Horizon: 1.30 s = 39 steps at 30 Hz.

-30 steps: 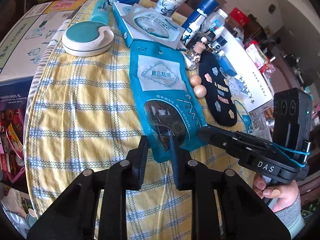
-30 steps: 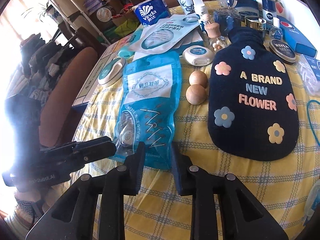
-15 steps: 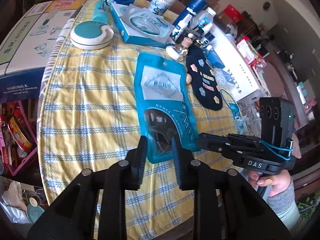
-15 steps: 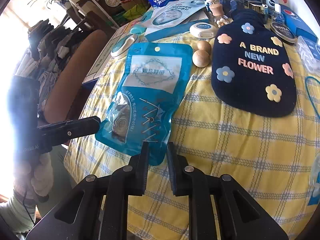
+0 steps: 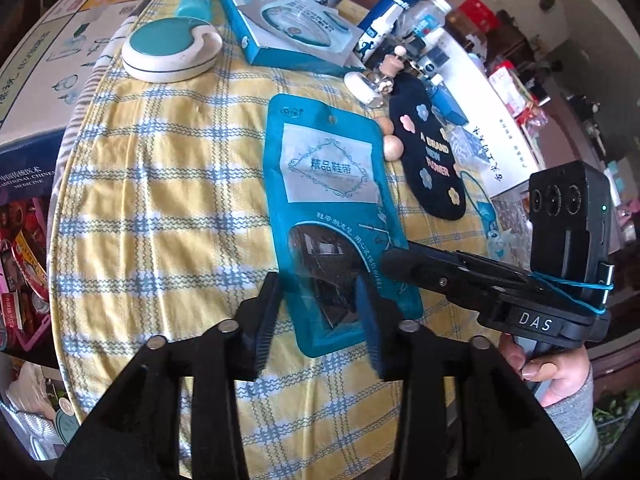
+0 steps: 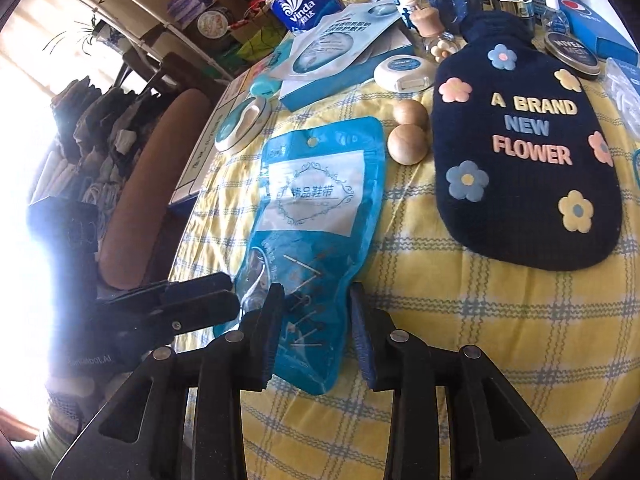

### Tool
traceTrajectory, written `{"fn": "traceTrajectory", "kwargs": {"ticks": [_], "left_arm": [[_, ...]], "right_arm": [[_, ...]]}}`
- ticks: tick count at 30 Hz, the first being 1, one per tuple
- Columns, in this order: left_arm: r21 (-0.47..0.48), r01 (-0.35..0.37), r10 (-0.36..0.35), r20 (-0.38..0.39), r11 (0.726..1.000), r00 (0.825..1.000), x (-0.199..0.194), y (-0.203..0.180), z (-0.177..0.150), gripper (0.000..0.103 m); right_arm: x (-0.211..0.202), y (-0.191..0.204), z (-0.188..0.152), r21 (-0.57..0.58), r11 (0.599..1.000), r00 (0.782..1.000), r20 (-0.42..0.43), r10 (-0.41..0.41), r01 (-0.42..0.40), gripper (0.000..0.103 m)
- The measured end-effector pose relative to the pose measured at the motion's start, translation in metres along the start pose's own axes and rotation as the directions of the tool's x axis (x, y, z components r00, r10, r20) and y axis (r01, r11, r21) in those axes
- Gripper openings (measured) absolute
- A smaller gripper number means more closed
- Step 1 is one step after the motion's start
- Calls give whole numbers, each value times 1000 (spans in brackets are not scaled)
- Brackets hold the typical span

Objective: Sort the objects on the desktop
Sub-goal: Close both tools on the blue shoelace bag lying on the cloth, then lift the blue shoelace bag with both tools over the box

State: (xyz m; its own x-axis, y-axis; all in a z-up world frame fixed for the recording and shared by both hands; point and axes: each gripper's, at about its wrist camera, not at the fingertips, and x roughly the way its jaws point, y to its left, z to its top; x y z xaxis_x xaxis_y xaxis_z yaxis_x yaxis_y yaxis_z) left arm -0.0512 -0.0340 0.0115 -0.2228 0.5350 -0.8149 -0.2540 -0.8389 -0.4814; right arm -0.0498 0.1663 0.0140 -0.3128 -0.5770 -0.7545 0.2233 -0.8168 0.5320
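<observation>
The blue shoelace pouch (image 5: 336, 216) lies flat on the checked surface (image 5: 160, 200), its near end lost behind both tongs. The left tongs (image 5: 320, 320) and right tongs (image 6: 316, 332) are spread apart, straddling that end, grasping nothing. Whether their tips touch the pouch is unclear. Glare washes out the left side of the right-wrist view.

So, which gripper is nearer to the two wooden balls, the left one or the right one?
The right. The right gripper is at the near end of the blue pouch, on the side where the wooden balls lie. The left gripper is at the pouch's far side from them.
</observation>
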Motion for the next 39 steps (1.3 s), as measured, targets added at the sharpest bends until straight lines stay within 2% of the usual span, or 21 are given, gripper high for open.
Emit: {"fn": "traceTrajectory", "kwargs": {"ticks": [7, 11, 19, 23, 29, 34, 39], "left_arm": [[7, -12, 12, 43, 1000, 999, -11, -5, -6, 25], [20, -8, 6, 69, 1000, 998, -25, -17, -2, 25], [103, 29, -41, 120, 994, 992, -48, -80, 35, 23], [146, 75, -93, 121, 986, 988, -39, -132, 65, 23], [204, 174, -197, 95, 963, 976, -8, -222, 106, 23], [226, 237, -252, 37, 945, 967, 38, -292, 133, 23], [242, 254, -256, -23, 937, 966, 92, -348, 153, 23]], "right_arm": [[-7, 13, 2, -66, 997, 999, 30, -44, 46, 23], [-21, 23, 3, -108, 992, 996, 65, -56, 62, 23], [-83, 16, 25, -96, 994, 987, 160, -36, 52, 23], [-130, -8, 43, -66, 996, 977, 210, -46, 61, 23], [-215, -60, 66, -21, 992, 952, 286, -110, 121, 23], [-276, -113, 84, 16, 982, 930, 318, -185, 190, 23], [-313, -173, 98, 68, 971, 919, 315, -238, 228, 23]]}}
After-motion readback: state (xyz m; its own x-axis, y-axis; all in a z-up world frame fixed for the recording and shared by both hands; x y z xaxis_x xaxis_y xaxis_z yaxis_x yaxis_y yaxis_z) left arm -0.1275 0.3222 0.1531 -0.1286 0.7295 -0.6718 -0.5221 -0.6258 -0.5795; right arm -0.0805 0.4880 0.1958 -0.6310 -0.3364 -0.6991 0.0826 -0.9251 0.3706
